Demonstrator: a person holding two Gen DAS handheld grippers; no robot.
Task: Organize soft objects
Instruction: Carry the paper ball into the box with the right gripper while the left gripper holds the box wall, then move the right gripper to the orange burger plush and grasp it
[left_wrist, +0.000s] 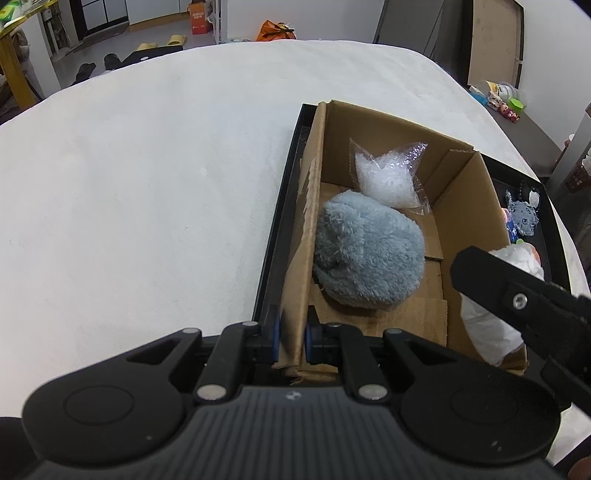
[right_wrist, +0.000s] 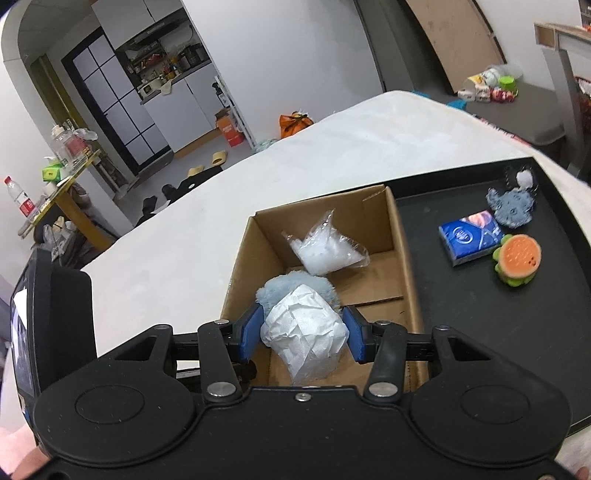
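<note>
Right wrist: tissue pack lettering unreadable.

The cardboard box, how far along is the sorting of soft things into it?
Done: a fluffy blue-grey plush and a clear plastic bag of white filling lie inside the brown cardboard box. In hand: the right gripper holds a crumpled white paper wad over the box, while the left gripper pinches the box's wall. Left: a blue tissue pack, a small grey plush and an orange burger-shaped toy on the black tray.
</note>
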